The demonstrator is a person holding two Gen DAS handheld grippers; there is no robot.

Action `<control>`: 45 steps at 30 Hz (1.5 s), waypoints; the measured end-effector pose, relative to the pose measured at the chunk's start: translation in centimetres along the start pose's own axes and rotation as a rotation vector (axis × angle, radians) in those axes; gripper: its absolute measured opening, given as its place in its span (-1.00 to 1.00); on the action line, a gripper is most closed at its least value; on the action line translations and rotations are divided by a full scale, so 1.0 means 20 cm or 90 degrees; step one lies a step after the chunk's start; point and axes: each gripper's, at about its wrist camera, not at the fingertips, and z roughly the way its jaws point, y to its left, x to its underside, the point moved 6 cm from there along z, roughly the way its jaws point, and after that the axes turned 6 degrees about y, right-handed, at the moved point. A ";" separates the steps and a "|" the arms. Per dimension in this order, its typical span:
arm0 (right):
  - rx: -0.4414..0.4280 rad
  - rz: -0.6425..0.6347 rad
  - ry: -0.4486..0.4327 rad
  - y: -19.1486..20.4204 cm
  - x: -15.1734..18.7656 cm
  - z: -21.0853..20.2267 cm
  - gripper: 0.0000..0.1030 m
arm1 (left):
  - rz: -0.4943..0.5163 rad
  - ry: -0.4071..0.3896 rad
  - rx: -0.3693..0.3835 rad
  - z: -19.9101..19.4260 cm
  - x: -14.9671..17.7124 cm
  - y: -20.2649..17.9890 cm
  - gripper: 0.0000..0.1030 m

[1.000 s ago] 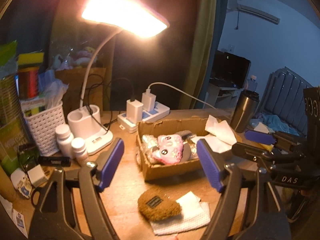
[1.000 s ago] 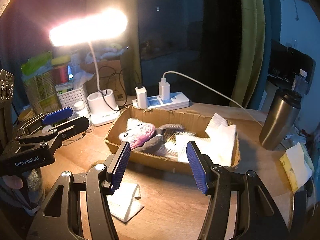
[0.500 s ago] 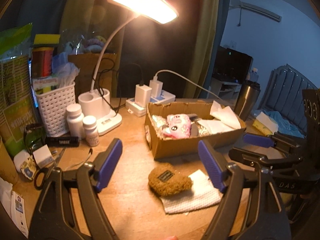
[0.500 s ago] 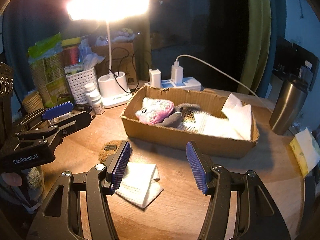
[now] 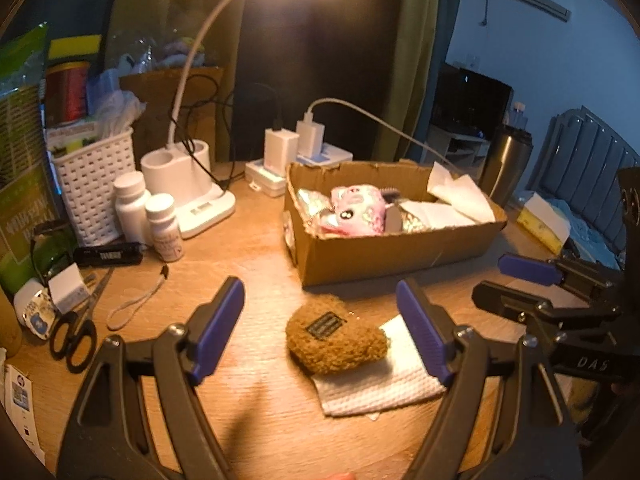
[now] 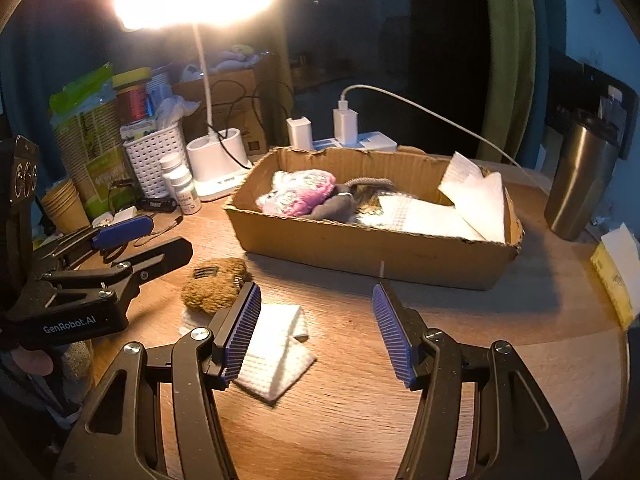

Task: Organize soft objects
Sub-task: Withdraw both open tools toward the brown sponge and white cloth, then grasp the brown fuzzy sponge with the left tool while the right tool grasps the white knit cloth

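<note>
A brown fuzzy plush (image 5: 336, 344) with a black label lies on the wooden table, partly on a folded white cloth (image 5: 380, 384). My left gripper (image 5: 318, 286) hangs open above it, nothing between the pads. Behind stands a cardboard box (image 5: 384, 256) holding a pink plush (image 5: 356, 210) and white cloths (image 5: 456, 200). In the right wrist view my right gripper (image 6: 316, 290) is open over bare table before the box (image 6: 360, 248), with the white cloth (image 6: 272, 352) under its left finger and the brown plush (image 6: 216, 288) just left of it. The left gripper (image 6: 160, 236) shows there at the left.
A lamp base (image 5: 188, 184), white basket (image 5: 96, 192), two pill bottles (image 5: 132, 208), scissors (image 5: 76, 336) and a cord loop lie left. A power strip (image 5: 304, 156) with chargers sits behind the box. A steel tumbler (image 6: 580, 184) and a yellow pack (image 6: 616, 272) stand right.
Both grippers have sunk toward the table. The brown plush and white cloth now sit closer and larger, under the left gripper's fingers. Nothing was grasped.
</note>
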 end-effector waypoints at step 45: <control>-0.032 -0.031 0.054 0.15 0.05 0.16 0.19 | -0.031 0.101 0.047 0.15 0.10 0.05 0.03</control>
